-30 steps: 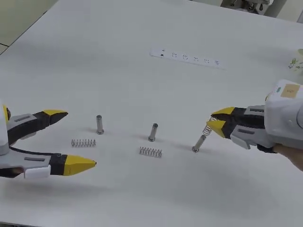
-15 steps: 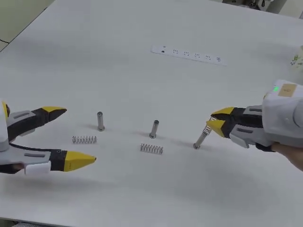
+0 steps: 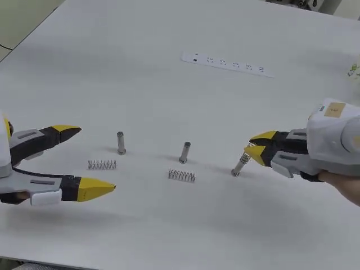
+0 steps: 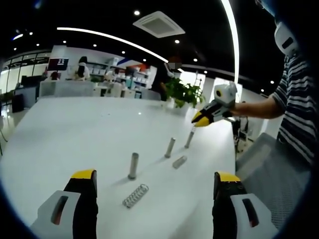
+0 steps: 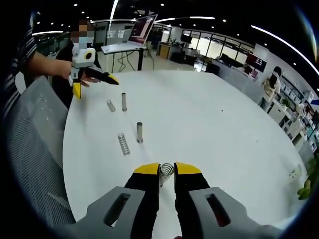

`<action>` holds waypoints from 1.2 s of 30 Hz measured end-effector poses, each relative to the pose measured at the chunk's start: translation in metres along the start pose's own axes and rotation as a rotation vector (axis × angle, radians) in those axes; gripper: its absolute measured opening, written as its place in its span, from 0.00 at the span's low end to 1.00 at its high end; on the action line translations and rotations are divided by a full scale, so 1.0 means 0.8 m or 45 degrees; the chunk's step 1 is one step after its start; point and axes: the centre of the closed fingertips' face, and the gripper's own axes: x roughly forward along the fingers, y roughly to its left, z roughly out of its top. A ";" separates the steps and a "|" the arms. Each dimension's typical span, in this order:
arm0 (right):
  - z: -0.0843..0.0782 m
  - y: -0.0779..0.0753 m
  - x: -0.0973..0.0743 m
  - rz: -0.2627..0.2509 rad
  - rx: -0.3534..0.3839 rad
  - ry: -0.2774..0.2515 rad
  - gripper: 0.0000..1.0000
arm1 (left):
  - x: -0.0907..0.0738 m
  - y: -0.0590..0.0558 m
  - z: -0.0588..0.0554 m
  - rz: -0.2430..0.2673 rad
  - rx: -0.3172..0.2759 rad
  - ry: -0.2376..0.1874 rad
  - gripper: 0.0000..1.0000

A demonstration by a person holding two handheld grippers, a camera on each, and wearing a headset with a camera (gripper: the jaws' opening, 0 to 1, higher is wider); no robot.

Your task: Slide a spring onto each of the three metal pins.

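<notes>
our right tool (image 3: 252, 144) pinches a spring (image 5: 167, 173) at the top of the rightmost pin (image 3: 240, 165); our left tool (image 3: 95, 158) hangs wide open.

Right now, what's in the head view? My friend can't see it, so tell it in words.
The right gripper, jaws shut on a spring, holds it at the top of the rightmost metal pin on a white table. Two more springs lie flat beside the other two pins, and the left gripper hovers open on the left.

Open-plan office: desks (image 4: 70, 88), monitors (image 4: 58, 63), ceiling lights (image 4: 137, 12)
</notes>
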 end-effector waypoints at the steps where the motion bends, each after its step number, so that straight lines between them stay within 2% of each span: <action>1: -0.003 0.000 0.003 0.002 0.001 0.010 0.08 | 0.000 -0.001 -0.001 -0.003 -0.006 0.002 0.94; 7: -0.017 0.000 0.014 0.018 0.039 0.055 0.08 | 0.002 -0.003 0.002 -0.007 -0.004 -0.007 0.95; 25: -0.041 0.006 0.032 0.050 0.015 0.141 0.08 | -0.001 0.001 0.000 0.001 -0.005 -0.001 0.94; 36: -0.038 0.004 0.030 0.038 0.023 0.130 0.08 | 0.000 0.000 0.001 0.006 -0.004 -0.006 0.95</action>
